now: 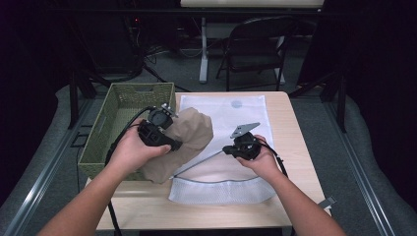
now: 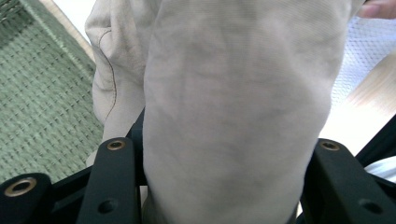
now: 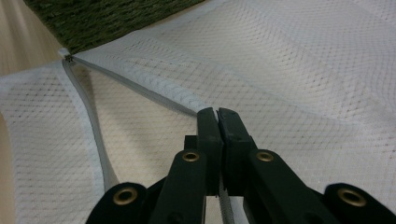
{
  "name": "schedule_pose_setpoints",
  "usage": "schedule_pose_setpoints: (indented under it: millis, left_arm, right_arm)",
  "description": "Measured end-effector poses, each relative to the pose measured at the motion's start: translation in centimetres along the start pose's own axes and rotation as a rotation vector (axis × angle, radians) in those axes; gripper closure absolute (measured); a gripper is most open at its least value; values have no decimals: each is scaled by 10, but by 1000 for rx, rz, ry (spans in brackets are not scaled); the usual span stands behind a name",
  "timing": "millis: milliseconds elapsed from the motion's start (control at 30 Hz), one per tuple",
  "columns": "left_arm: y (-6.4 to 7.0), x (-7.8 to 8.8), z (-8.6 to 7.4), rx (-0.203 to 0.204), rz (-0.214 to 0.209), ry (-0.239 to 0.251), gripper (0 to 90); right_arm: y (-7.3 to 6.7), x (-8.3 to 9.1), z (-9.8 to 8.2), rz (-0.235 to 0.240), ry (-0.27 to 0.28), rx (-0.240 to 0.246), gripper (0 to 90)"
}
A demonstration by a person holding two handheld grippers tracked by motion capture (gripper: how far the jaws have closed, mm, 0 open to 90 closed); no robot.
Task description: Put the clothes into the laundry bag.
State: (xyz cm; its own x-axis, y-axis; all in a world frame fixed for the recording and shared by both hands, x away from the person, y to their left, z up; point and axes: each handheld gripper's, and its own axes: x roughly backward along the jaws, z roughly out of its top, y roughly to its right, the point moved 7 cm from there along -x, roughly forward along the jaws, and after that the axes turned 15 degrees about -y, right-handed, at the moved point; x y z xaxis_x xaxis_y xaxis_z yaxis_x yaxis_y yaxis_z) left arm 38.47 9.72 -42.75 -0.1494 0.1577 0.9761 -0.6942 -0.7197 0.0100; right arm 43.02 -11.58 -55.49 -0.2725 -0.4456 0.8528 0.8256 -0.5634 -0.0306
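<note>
My left gripper (image 1: 173, 145) holds a bunched beige garment (image 1: 193, 133) above the table, between the basket and the bag. Close up, the garment (image 2: 233, 93) bulges between the two black fingers (image 2: 114, 156), which stand wide apart and press its sides. A white mesh laundry bag (image 1: 231, 115) lies flat on the table with its zipper mouth towards me. My right gripper (image 1: 229, 149) is shut on the upper zipper edge (image 3: 140, 88) of the mesh bag (image 3: 280, 60) and lifts it, so the mouth gapes. The right gripper (image 3: 217, 114) has its jaws pressed together.
A green woven basket (image 1: 113, 105) stands at the table's left, seen close behind the garment as the basket (image 2: 42, 102). The wooden table (image 1: 295, 147) has bare strips right of the bag and along the front. A folding chair (image 1: 255, 49) stands beyond the far edge.
</note>
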Motion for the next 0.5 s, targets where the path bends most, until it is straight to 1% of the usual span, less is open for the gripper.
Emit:
schedule_pose_setpoints:
  millis: [200, 300, 400, 500]
  left_arm:
    - [6, -2, 0, -14, -6, 0, 489]
    - [10, -3, -2, -21, -6, 7, 489]
    - [13, -4, -4, -33, -15, 1, 489]
    - [15, -5, -6, -39, -14, -4, 489]
  right_arm:
    - [6, 3, 4, -7, 10, -7, 880]
    - [8, 3, 6, -12, 7, 0, 880]
    - [11, 3, 8, -6, 17, -17, 880]
    - [14, 2, 9, 6, 27, -36, 880]
